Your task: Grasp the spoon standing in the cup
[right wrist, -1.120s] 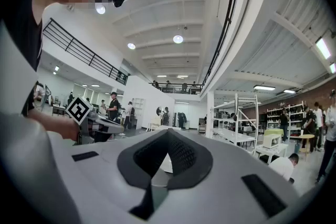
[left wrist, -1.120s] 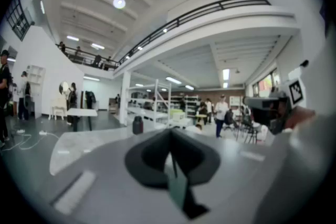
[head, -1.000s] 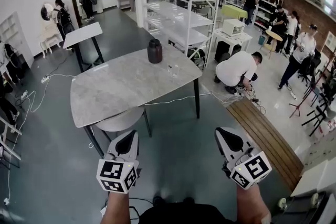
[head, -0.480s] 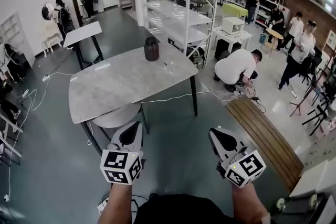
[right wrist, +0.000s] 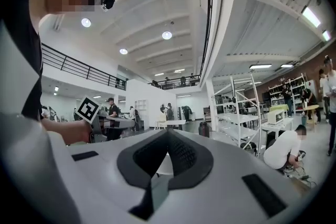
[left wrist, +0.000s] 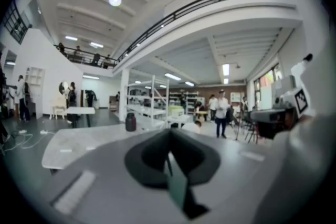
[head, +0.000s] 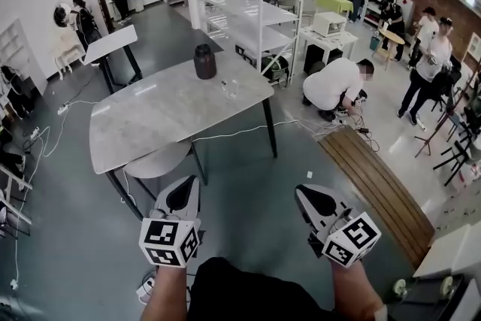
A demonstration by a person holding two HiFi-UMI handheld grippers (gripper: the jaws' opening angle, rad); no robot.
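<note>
Grey stone table (head: 150, 124) now sits a bit more to the left in the head view, but no nearer. The glass cup (head: 230, 89) on it is far away, and its spoon is too small to see. The left gripper (head: 183, 194) and right gripper (head: 308, 197) have jaws pressed together, holding nothing, so the reach is not started.

Grey marbled table (head: 150, 124); dark brown jar (head: 204, 61); clear cup (head: 231, 89).

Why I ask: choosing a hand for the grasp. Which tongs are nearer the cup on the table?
Left, slightly. The left tongs are short of the table, with the cup ahead and rightward; the right tongs are farther off, right of the table.
</note>
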